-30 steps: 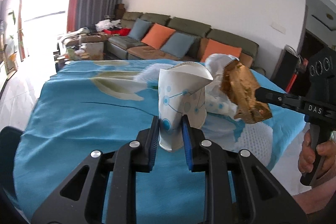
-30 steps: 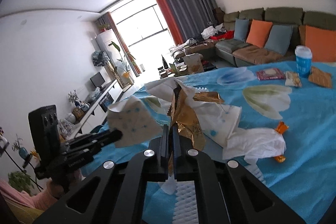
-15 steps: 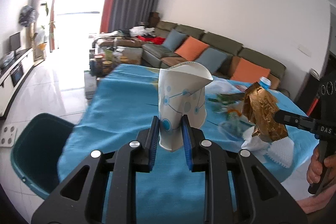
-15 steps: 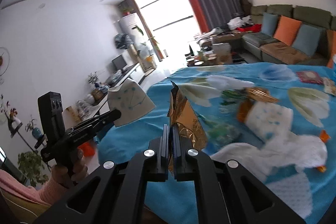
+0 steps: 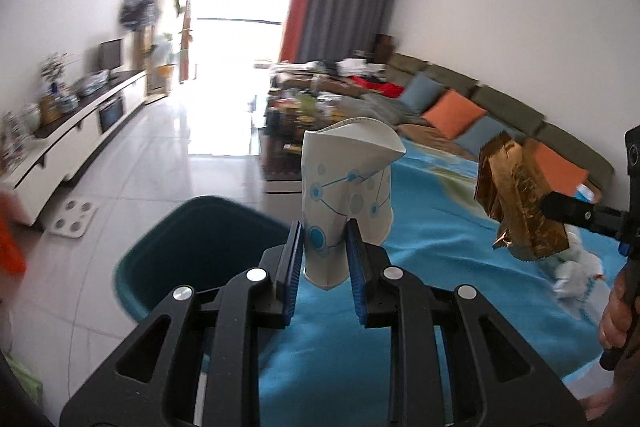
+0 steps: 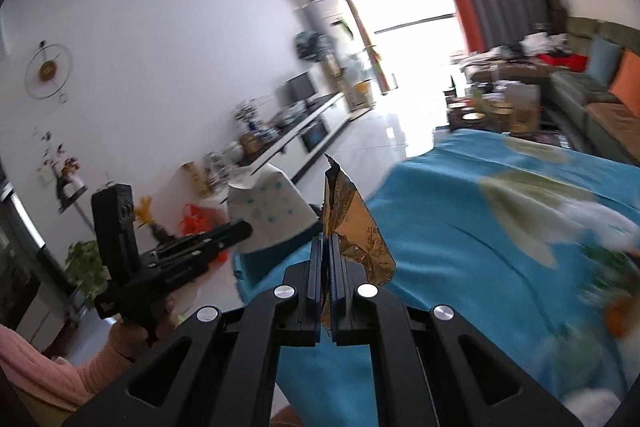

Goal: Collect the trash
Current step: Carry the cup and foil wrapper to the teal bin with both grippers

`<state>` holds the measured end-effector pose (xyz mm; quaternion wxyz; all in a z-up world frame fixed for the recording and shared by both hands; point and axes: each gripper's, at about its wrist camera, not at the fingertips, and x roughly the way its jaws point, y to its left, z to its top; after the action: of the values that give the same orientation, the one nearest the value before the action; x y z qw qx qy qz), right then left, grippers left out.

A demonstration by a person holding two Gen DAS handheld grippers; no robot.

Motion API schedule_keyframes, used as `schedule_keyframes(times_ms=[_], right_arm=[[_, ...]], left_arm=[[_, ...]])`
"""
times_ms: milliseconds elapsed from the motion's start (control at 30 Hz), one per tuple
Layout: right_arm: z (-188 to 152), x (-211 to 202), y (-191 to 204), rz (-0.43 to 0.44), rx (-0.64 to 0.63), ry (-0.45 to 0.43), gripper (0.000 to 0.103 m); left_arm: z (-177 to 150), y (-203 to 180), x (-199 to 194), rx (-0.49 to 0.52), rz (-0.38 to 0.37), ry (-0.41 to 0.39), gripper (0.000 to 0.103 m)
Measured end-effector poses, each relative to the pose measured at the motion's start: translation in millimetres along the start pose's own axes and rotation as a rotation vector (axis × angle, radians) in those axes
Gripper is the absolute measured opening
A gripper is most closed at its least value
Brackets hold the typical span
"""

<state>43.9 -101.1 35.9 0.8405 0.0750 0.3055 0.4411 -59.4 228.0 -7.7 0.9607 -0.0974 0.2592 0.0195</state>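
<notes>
Pinching a crushed paper cup (image 5: 347,199) between its blue pads, the left hand-held gripper (image 5: 323,259) hangs just beside a dark green bin (image 5: 192,247), whose opening only the left view shows. The right hand-held gripper (image 6: 325,267), pressed together on a gold foil wrapper (image 6: 352,227), sits over the blue-clothed worktop (image 6: 460,227). Only the right view shows the pink sleeve (image 6: 40,371).

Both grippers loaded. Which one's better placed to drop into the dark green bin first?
Left, probably. In its own view the left gripper, shut on the squashed white paper cup with blue dots, sits nearly above the dark green plastic bin. The right gripper, gripping the gold foil wrapper, looks farther over the blue tablecloth.
</notes>
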Motion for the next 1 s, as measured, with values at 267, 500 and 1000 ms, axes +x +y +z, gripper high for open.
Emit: schedule_keyframes(times_ms=[267, 500, 1000], right_arm=[[25.7, 78.3, 34.3, 0.132, -0.037, 0.087, 0.002], [32.1, 132.3, 51.9, 0.171, -0.051, 0.150, 0.002], [17.5, 221.9, 53.6, 0.052, 0.017, 0.352, 0.008]], left_arm=[[-11.0, 73.4, -3.7, -0.087, 0.134, 0.041, 0.022], [-19.8, 103.9, 12.8, -0.128, 0.185, 0.086, 0.022], [-33.3, 124.3, 76.8, -0.184, 0.223, 0.200, 0.022]])
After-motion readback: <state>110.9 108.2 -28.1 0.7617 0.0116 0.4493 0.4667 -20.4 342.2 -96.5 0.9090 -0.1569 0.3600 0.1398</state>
